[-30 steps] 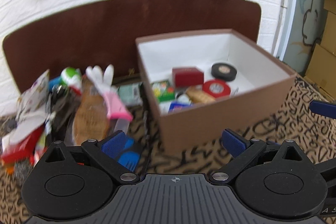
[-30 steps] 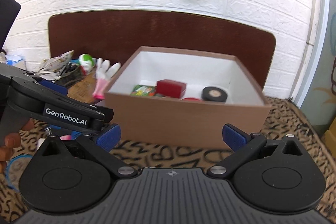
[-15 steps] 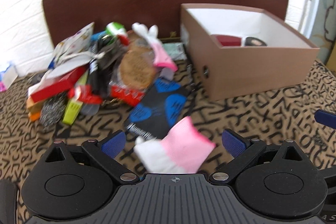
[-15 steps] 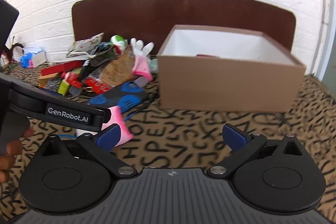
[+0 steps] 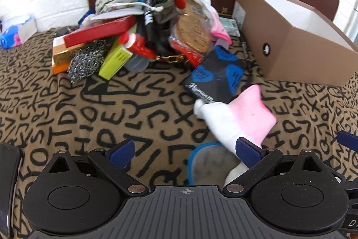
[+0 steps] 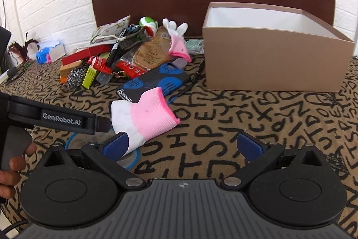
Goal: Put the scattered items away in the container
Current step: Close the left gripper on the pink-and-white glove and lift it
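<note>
A pink and white glove (image 5: pixel 237 120) (image 6: pixel 147 118) lies on the patterned cloth, partly over a blue-rimmed round disc (image 5: pixel 208 162). My left gripper (image 5: pixel 185 152) is open just short of it, its right fingertip overlapping the glove's white end. My right gripper (image 6: pixel 182 146) is open too, with the glove by its left fingertip. The brown cardboard box (image 5: pixel 290 44) (image 6: pixel 275 62) stands at the right, its contents hidden. A black card with blue hearts (image 5: pixel 214 75) (image 6: pixel 154 82) lies between the glove and the box.
A pile of items (image 5: pixel 134 37) (image 6: pixel 116 57) sits against the brown headboard: a red box, a steel scourer, a green pack, a biscuit pack, a second glove (image 6: pixel 176 41). A person's hand (image 6: pixel 11 171) holds the left gripper's handle. A dark phone (image 5: pixel 9 189) lies at the left edge.
Both views have pulled back from the box and dropped toward the cloth. The left view swung left to the pile, and the pink and white glove now lies close before both grippers.
</note>
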Demonstrator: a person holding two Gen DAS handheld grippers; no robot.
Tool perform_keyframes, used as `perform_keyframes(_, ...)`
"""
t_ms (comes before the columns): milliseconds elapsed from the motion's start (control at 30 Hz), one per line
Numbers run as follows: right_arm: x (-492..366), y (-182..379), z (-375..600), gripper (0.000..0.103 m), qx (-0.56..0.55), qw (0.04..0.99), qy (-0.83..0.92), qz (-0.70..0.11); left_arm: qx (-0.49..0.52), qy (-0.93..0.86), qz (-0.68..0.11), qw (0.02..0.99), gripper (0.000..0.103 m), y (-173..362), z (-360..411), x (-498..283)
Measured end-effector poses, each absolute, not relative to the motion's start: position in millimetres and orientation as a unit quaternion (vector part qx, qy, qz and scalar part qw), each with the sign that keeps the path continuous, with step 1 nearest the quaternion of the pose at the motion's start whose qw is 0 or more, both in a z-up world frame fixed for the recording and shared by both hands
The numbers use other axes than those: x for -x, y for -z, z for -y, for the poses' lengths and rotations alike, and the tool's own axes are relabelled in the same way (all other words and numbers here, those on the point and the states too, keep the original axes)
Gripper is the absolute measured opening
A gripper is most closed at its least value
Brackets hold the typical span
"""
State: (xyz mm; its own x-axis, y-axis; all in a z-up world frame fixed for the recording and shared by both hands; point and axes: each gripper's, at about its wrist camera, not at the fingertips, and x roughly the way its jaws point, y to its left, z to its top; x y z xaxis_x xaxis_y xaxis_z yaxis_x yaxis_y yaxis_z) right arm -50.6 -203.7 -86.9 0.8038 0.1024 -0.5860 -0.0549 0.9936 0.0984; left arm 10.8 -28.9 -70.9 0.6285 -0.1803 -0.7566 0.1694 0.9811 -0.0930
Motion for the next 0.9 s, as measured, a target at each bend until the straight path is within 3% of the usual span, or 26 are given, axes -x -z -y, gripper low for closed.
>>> perform_keyframes(267,40.0,95.5,194.7,0.102,-0.023,0.946,-0.071,-0.316,0.031,0.126,-0.427,0.895,0.089,71.8,18.7,-16.6)
perform_keyframes(633,15.5,107.3,185.0,0.097,-0.016,0.942,-0.096,-0.322,0.029,0.168,-0.436,0.884,0.087,78.0,40.8,-41.7)
perform_keyframes(767,5.2,111.1,183.8,0.094,-0.024,0.939,-0.108,-0.325,0.026,0.178,-0.444,0.878,0.078,81.6,48.3,-52.2)
perform_keyframes(900,-2.3,115.5,182.1,0.08,-0.039,0.933,-0.129,-0.333,0.025,0.191,-0.453,0.87,0.063,84.4,51.9,-56.3)
